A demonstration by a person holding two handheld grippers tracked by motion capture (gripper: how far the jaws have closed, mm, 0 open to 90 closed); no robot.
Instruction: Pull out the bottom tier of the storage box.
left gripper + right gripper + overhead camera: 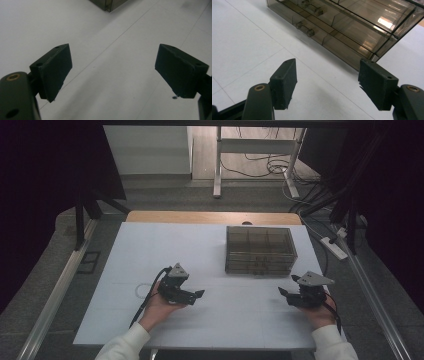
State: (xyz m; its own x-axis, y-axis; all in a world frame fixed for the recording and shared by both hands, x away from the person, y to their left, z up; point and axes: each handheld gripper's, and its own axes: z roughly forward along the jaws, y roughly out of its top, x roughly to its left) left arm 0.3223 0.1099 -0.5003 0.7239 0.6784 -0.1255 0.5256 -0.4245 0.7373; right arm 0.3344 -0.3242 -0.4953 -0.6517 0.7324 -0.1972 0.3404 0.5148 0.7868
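- It looked like a lab: black curtains (pixel 45 180) enclosed a white table (pixel 210 320).
- Loose cables (pixel 270 167), a power strip (pixel 334 247) and metal rails (pixel 55 290) surrounded it.

I can read no text, label, brand, number or sign from here. The smoky clear drawer box (pixel 260 251) has bare fronts, the white table (pixel 210 320) shows only thin seam lines, and the black pads (pixel 284 82) carry plain screw holes and no writing.
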